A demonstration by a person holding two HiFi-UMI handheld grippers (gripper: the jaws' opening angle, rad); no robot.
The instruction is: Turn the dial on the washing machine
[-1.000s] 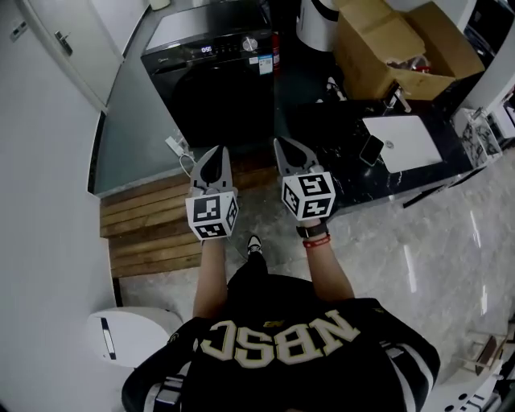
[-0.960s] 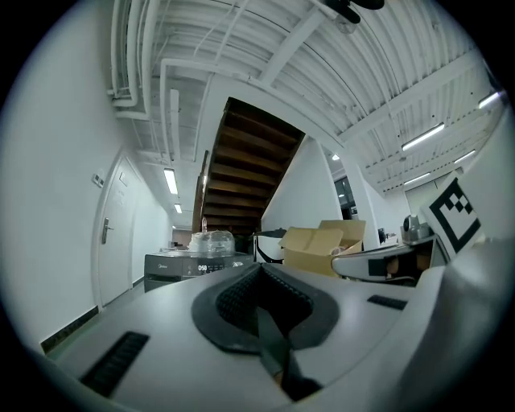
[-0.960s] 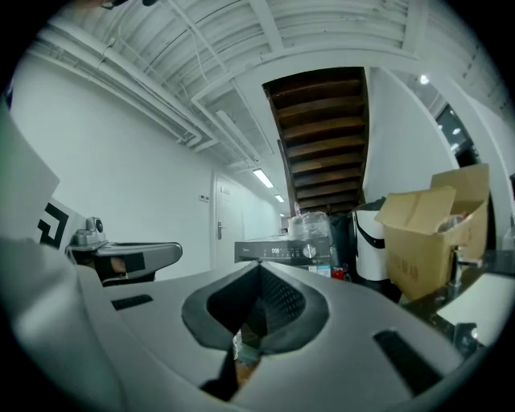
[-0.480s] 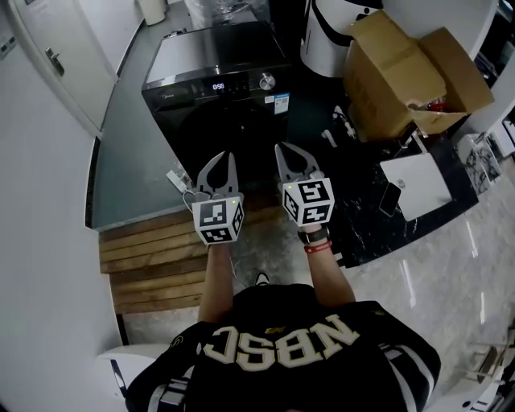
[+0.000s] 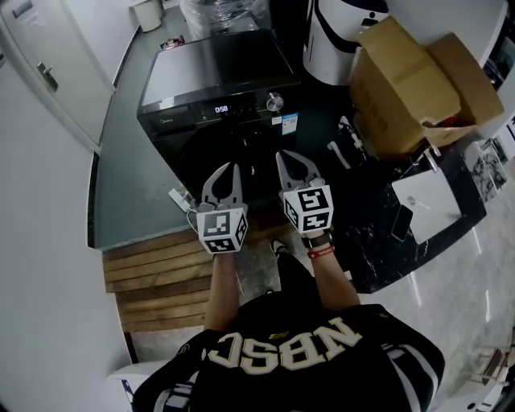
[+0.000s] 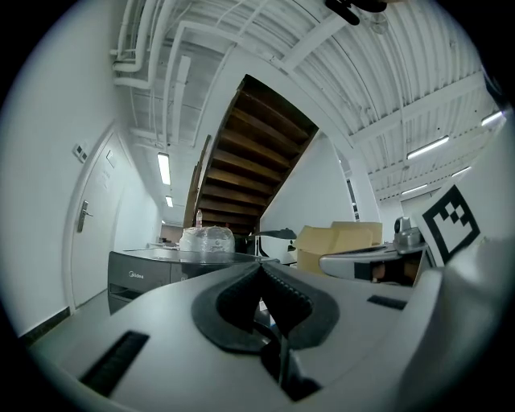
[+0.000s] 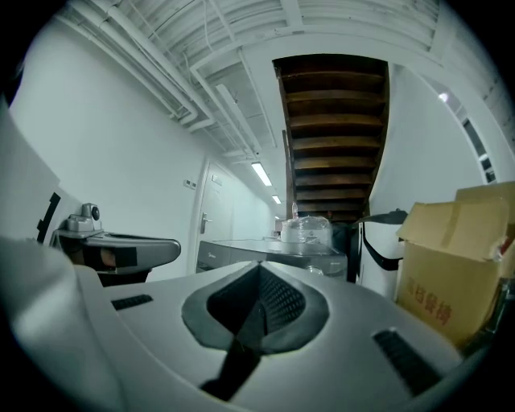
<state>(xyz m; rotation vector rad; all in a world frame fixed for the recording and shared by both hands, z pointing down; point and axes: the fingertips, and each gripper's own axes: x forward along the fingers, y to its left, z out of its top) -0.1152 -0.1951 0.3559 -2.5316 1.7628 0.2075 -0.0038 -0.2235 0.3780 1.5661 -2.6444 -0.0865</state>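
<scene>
The black washing machine [image 5: 211, 76] stands ahead of me on the floor, with a lit display [image 5: 221, 109] and a silver dial [image 5: 274, 101] on its front panel. My left gripper [image 5: 223, 167] and right gripper [image 5: 290, 157] are held side by side, pointing level at the machine's front and well short of it. Both are shut with nothing between their pads. In the left gripper view the left gripper [image 6: 259, 265] has the machine [image 6: 145, 269] at its left. In the right gripper view the right gripper [image 7: 259, 265] points at the machine [image 7: 241, 251].
A large open cardboard box [image 5: 418, 80] and a white bin [image 5: 342, 36] stand right of the machine. A plastic-wrapped bundle [image 5: 225, 14] lies on its top. Wooden steps [image 5: 153, 269] are at my left, a white door [image 5: 48, 72] beyond. A white board [image 5: 426, 201] lies at right.
Both grippers have moved forward together toward the washing machine, which now lies lower and closer in the head view. Their jaws have stayed shut.
</scene>
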